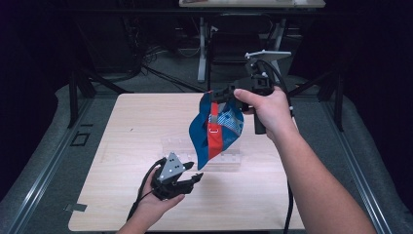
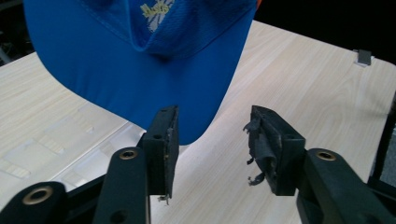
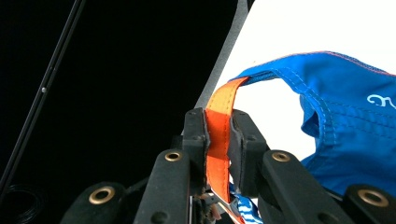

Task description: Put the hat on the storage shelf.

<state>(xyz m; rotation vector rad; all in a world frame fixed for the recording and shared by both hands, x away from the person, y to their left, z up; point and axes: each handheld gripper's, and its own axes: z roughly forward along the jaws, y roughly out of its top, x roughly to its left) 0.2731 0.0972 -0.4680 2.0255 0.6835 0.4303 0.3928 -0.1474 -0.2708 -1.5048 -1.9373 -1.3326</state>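
- Hanging above the middle of the table [image 1: 122, 146], the blue cap [image 1: 214, 129] is off the wood entirely, brim pointing down toward the left gripper [image 1: 192, 179].
- The right gripper [image 3: 219, 140] has its fingers [image 3: 196, 135] clamped on the orange strap [image 3: 218, 135] at the back of the cap, and that strap carries the whole load.
- The left gripper's fingers [image 2: 161, 147] stand apart and empty, just under the brim [image 2: 140, 88] and not touching it.
- The cap looks light and soft: its crown sags and folds, so cloth there would likely bunch in a grip.
- The brim seems the stiffest part, and pinching its edge would probably give the steadiest second hold.
- A clear plastic stand [image 1: 221, 158] lies on the table beneath the cap.
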